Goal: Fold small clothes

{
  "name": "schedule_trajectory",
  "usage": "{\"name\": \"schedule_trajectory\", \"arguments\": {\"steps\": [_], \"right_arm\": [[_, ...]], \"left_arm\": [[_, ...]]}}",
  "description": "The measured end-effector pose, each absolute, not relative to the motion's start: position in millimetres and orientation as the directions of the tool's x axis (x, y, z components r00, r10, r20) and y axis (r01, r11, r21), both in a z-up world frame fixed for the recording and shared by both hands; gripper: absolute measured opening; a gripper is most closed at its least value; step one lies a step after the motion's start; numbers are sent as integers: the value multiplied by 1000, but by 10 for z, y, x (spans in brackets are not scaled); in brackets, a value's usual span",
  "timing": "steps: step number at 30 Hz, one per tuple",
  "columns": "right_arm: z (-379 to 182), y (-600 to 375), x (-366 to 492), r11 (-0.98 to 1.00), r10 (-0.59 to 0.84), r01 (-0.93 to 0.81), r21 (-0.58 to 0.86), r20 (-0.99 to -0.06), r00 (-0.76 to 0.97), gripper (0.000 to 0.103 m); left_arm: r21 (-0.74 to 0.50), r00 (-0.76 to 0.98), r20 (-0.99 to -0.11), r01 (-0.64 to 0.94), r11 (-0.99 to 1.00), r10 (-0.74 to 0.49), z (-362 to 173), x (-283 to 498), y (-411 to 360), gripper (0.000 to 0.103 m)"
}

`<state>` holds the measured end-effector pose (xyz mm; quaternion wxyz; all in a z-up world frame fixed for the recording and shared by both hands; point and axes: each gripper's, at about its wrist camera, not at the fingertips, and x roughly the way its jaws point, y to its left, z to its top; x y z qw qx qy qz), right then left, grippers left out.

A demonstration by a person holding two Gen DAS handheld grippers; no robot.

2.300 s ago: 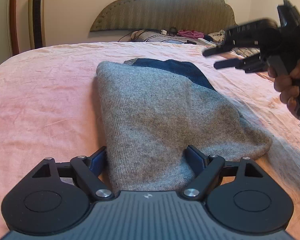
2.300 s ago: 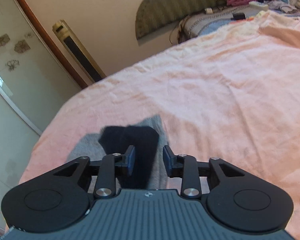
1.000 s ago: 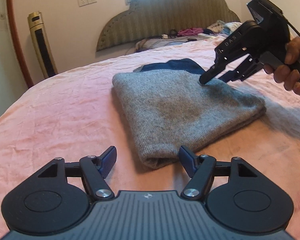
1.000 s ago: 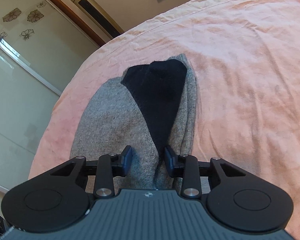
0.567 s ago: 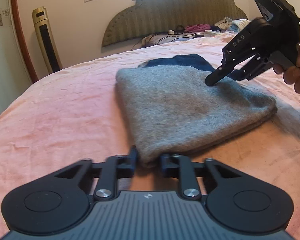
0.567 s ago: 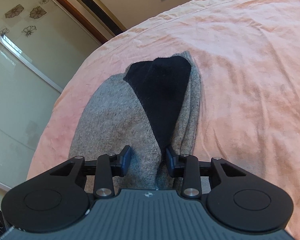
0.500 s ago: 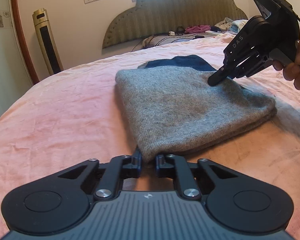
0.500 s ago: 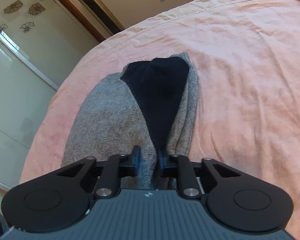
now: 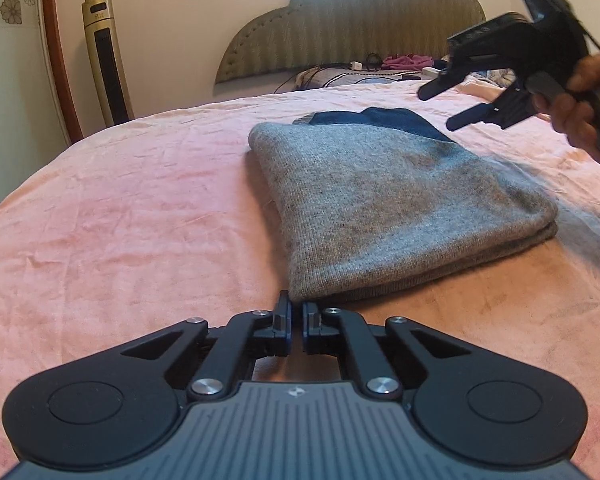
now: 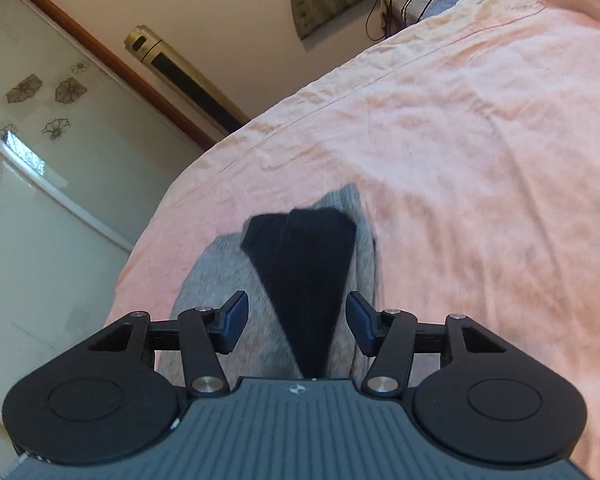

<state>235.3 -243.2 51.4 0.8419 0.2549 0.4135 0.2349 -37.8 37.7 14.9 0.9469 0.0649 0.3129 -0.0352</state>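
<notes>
- Bedroom scene: a folded grey knit garment (image 9: pixel 388 208) lies flat on a pink bedspread (image 9: pixel 120 220), with a dark blue panel (image 10: pixel 304 276) showing at its far end
- Left gripper (image 9: pixel 296 314) sits low at the garment's near corner, jaws pressed together; it seems to pinch the corner's edge, though the contact is hard to make out
- Right gripper (image 9: pixel 440 106), held in a person's hand (image 9: pixel 580 108), hovers above the garment's far end, jaws opening with nothing between them
- A padded headboard (image 9: pixel 348 28) and a gold tower fan (image 9: pixel 106 66) stand beyond the bed
</notes>
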Motion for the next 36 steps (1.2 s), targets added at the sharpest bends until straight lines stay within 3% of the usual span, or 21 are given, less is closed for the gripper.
{"name": "schedule_trajectory", "arguments": {"steps": [3, 4, 5, 8, 11, 12, 13, 15, 16, 17, 18, 20, 22, 25, 30, 31, 32, 33, 34, 36], "right_arm": [[421, -2284, 2667, 802, 559, -146, 580, -640, 527, 57], [381, -2219, 2743, 802, 564, -153, 577, -648, 512, 49], [372, -2141, 2802, 804, 571, -179, 568, -652, 498, 13], [607, -1975, 2875, 843, 533, -287, 455, -634, 560, 10], [390, -1923, 3013, 903, 429, -252, 347, -735, 525, 11], [346, -1930, 2959, 898, 440, -259, 355, -720, 537, 11], [362, -1969, 2866, 890, 454, -255, 377, -691, 563, 16], [414, -2136, 2676, 851, 504, -199, 486, -650, 569, 37], [431, -2259, 2518, 813, 541, -170, 557, -614, 574, 68], [447, -2376, 2326, 774, 572, -163, 612, -565, 595, 86], [444, -2459, 2117, 744, 602, -174, 645, -534, 594, 89], [380, -2587, 1800, 707, 662, -186, 682, -546, 514, 90], [261, -2682, 1545, 672, 705, -170, 721, -552, 445, 87], [105, -2678, 1328, 638, 747, -156, 754, -556, 364, 84], [45, -2436, 1201, 565, 812, -181, 805, -502, 298, 82], [41, -2396, 1214, 574, 808, -183, 798, -514, 289, 71], [19, -2375, 1240, 591, 797, -171, 788, -538, 274, 42], [-11, -2339, 1271, 614, 783, -167, 771, -570, 251, 24], [-17, -2332, 1282, 616, 783, -186, 765, -570, 248, 22], [49, -2361, 1234, 609, 789, -211, 765, -557, 257, 22]], "left_arm": [[86, 800, -598, 107, 991, -34, 154, -374, 392, 4], [77, 799, -599, 107, 991, -40, 156, -374, 405, 4], [69, 799, -600, 107, 992, -44, 158, -374, 416, 4], [65, 798, -601, 107, 992, -47, 163, -376, 410, 4], [66, 798, -600, 108, 992, -47, 160, -379, 398, 4], [61, 798, -601, 108, 992, -50, 164, -381, 407, 4], [50, 796, -602, 112, 992, -60, 168, -385, 430, 4], [-22, 785, -606, 143, 990, -127, 218, -438, 541, 5], [-96, 775, -605, 156, 983, -182, 259, -483, 646, 6], [-185, 760, -602, 165, 969, -245, 293, -525, 769, 9], [-287, 742, -593, 167, 943, -312, 316, -550, 914, 13], [-493, 705, -567, 124, 861, -426, 310, -501, 1218, 54], [-651, 712, -521, 26, 759, -471, 241, -371, 1494, 78], [-786, 686, -488, -76, 613, -540, 40, -18, 1709, 76], [-794, 608, -490, -16, 608, -624, 2, 462, 1421, 75], [-789, 591, -497, -2, 615, -636, 3, 520, 1351, 70], [-787, 562, -512, -4, 617, -650, -21, 560, 1259, 43], [-786, 515, -542, -30, 618, -664, -69, 628, 1208, 19], [-780, 487, -568, -60, 623, -664, -112, 669, 1179, 13], [-775, 500, -567, -55, 629, -655, -49, 610, 1173, 12]]}}
